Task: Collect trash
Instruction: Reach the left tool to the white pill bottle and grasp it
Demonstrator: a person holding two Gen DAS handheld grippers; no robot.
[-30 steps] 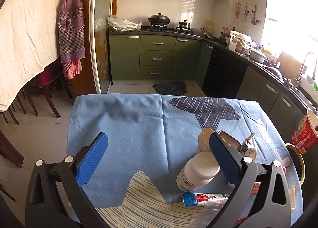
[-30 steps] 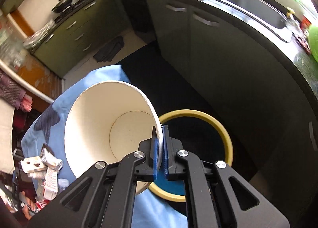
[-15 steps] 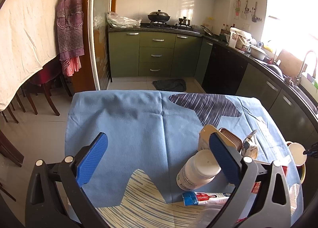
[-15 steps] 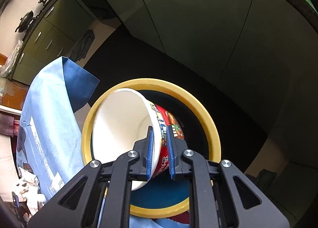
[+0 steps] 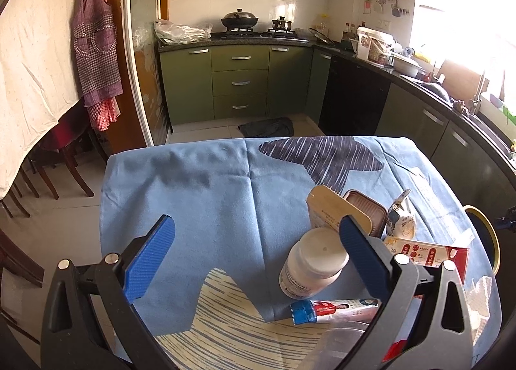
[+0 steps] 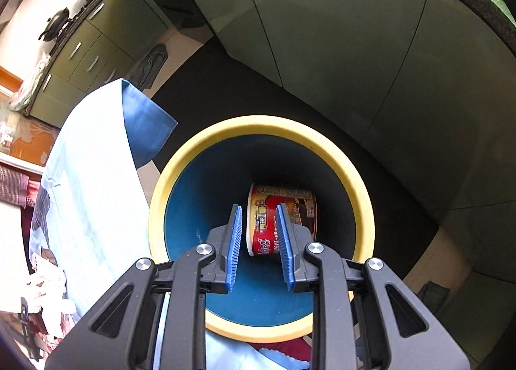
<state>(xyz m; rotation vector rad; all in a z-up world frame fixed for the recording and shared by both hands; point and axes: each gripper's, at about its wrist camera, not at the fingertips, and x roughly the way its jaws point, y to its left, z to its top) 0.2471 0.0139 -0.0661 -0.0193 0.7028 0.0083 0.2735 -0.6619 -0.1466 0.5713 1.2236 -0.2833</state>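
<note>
Noodle cup (image 6: pixel 282 218) has dropped from the right gripper (image 6: pixel 258 249), now lying sideways inside the yellow-rimmed bin (image 6: pixel 361 189) | right jaws parted, releasing | left gripper (image 5: pixel 254 254) hovering spread wide, gripping nothing | round white bottle (image 5: pixel 311 265), one tube (image 5: pixel 332 307), cartons cluttering blue tablecloth (image 5: pixel 200 189) near right.

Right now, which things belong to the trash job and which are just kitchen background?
Job: noodle cup in yellow-rimmed bin; white bottle, tube, red-and-white wrapper, cardboard box.
Background: wok, apron, floor mat.
</note>
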